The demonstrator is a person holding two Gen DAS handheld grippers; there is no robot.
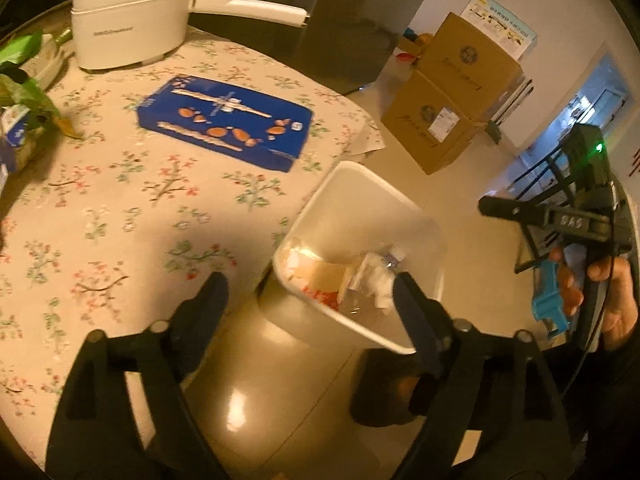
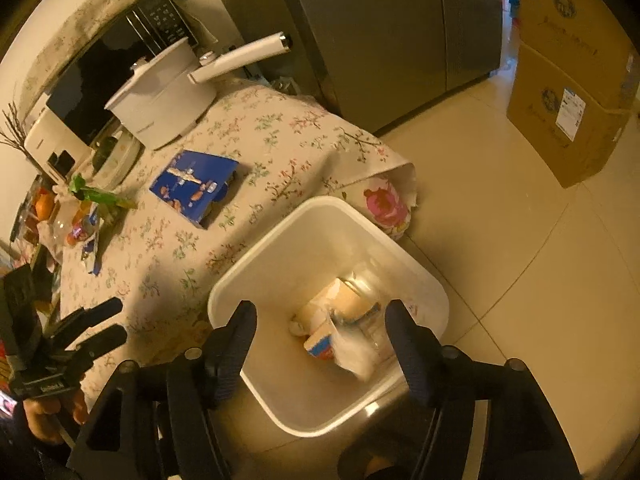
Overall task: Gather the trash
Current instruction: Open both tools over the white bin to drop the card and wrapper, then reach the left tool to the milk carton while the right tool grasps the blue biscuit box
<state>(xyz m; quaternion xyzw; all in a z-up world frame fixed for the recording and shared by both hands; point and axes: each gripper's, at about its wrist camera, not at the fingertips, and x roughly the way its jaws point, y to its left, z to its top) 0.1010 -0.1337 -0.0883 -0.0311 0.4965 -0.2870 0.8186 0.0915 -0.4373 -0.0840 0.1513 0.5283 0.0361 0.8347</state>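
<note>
A white trash bin stands on the floor beside the table's edge, holding cups, paper and a plastic bottle. My right gripper is open and empty right above the bin's mouth. My left gripper is open and empty, over the gap between table and bin. A flattened blue box lies on the floral tablecloth. Green wrappers and packets lie at the table's left side. The right gripper also shows in the left wrist view, and the left gripper shows in the right wrist view.
A white cooking pot with a long handle stands at the table's back. A microwave sits behind it. A grey fridge and stacked cardboard boxes stand on the tiled floor.
</note>
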